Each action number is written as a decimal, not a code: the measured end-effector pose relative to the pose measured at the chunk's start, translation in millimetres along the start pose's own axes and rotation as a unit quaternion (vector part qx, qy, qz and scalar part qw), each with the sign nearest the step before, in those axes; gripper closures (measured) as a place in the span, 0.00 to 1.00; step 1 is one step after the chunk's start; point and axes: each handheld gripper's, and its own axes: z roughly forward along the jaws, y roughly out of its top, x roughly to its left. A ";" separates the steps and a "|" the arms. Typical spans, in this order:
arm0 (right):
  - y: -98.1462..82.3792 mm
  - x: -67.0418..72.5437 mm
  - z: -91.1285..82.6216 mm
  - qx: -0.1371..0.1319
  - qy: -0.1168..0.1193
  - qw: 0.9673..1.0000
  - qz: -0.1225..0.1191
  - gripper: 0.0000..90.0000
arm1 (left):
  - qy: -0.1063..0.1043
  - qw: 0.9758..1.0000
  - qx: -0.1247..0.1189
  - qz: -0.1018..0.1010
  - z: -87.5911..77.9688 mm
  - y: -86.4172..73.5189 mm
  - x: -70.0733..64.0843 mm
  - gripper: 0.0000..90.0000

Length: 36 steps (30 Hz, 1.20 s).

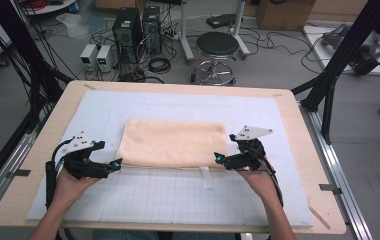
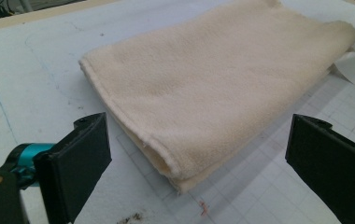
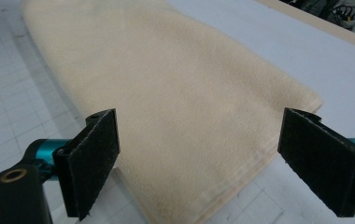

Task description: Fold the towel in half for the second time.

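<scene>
A: From the high view, what is lying on the table [image 1: 298,150]?

B: A folded towel [image 1: 173,142], cream, soft and fleecy, is lying as a rectangle on a white gridded mat [image 1: 178,195]. A white tag [image 1: 206,176] is sticking out from the towel's near edge.

A: And the grippers?

B: The left gripper [image 1: 117,163] is hovering at the towel's near left corner, the right gripper [image 1: 219,158] at its near right corner. Each hand is gripping from behind, forearms coming in low. A stool [image 1: 217,47] and computer towers [image 1: 137,27] are standing on the floor beyond the towel.

A: What is the left gripper view showing?

B: The towel's [image 2: 222,84] folded corner, layers stacked with a rolled edge, is sitting between the wide-spread jaws of the left gripper [image 2: 194,158], touching neither pad.

A: The right gripper view?

B: The same: the right gripper [image 3: 199,158] is standing released, jaws wide apart, straddling the towel's [image 3: 166,102] corner just above the nap. Nothing is blocking either approach.
</scene>
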 end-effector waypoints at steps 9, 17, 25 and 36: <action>-14.7 6.8 -17.0 -0.011 -0.011 1.000 -0.006 0.13 | 0.005 1.000 -0.004 0.007 -11.7 -7.2 -6.2 0.07; -28.0 12.0 -33.2 -0.022 -0.018 1.000 0.004 0.13 | 0.008 1.000 -0.006 0.011 -21.4 -12.3 -12.5 0.07; -35.8 16.7 -47.5 -0.030 -0.028 0.999 0.010 0.13 | 0.012 1.000 -0.003 0.012 -30.5 -20.2 -15.5 0.07; -46.3 23.6 -62.5 -0.033 -0.037 0.999 0.015 0.13 | 0.019 1.000 -0.003 0.017 -43.6 -28.6 -21.5 0.07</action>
